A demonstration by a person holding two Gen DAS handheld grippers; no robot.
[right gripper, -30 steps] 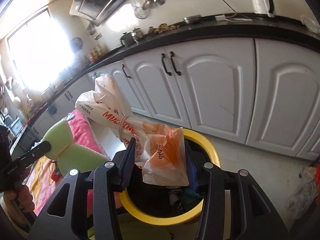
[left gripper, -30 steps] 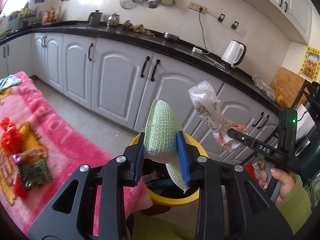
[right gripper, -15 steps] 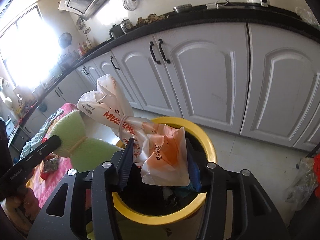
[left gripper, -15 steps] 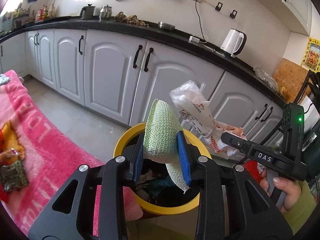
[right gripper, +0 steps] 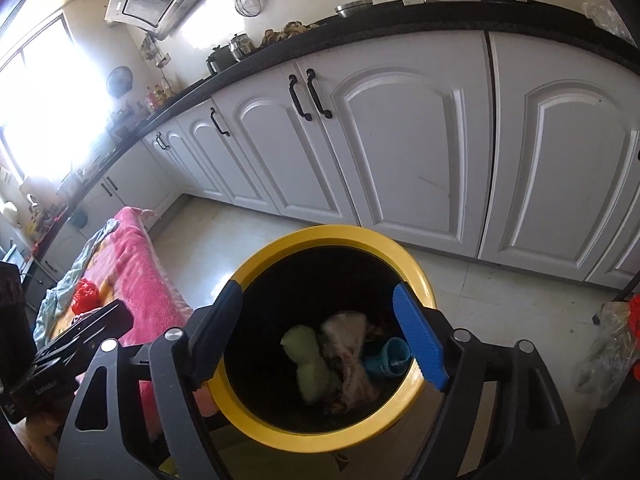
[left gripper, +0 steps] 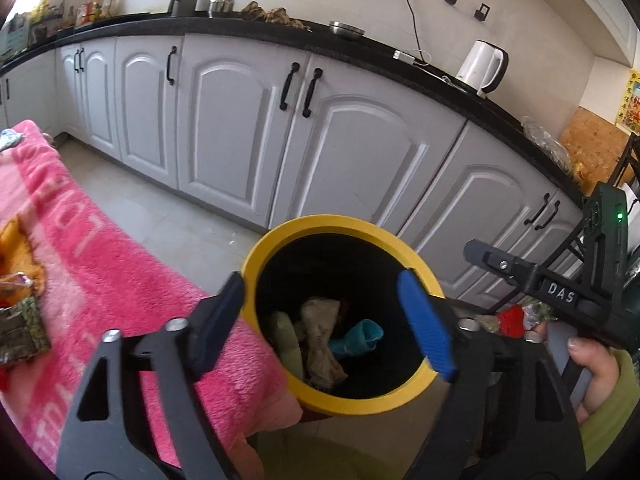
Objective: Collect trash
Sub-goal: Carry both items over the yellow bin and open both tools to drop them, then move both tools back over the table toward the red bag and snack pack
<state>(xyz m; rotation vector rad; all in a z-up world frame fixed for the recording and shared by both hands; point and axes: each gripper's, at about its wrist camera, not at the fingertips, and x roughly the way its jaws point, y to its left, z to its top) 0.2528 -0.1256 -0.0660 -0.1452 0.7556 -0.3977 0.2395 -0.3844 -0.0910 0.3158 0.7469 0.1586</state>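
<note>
Both grippers are held just above the yellow-rimmed bin, tilted down into its mouth, so that whatever leaves them falls inside and not onto the floor. The jaws of the left gripper have just been opening and are now released, with nothing between them; the jaws of the right gripper have likewise just been opening and are spread wide and empty. The trash is found at the bottom of the bin: a pale green sponge, a crumpled plastic bag beside it, and a teal scrap against the bag's far side. The bin is placed against the edge of the pink blanket, presumably so that it is within short reach of what is left to collect.

Further wrappers are seen on the blanket, well apart from the bin and cut off by the frame edge. What lies under the sponge and bag is hidden in the bin's dark interior. The red items on the floor beyond the bin are masked by the right gripper and cannot be identified.
</note>
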